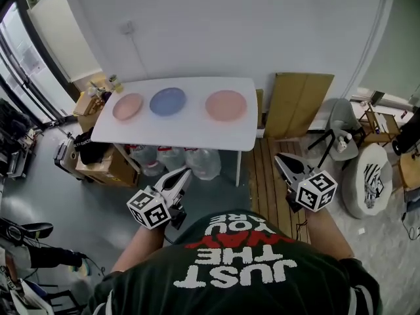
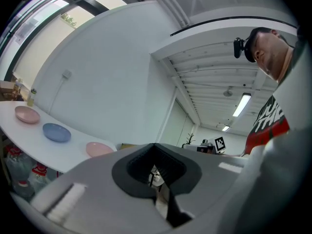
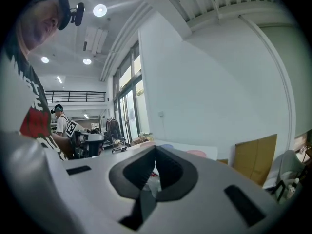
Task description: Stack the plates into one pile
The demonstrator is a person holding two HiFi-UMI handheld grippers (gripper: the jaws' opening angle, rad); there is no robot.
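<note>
White table (image 1: 197, 131), blue plate (image 1: 168, 101), white wall (image 1: 230, 25)

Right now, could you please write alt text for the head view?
A peach round plate, a blue round plate and a pink round plate lie apart in a row on a white rectangular table. Nearer, a person holds the left gripper and right gripper, both shut and empty, short of the table.

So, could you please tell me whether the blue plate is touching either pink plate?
Apart. The head view shows bare table between the blue plate and the left pink plate, and a wider strip before the right pink plate.
</note>
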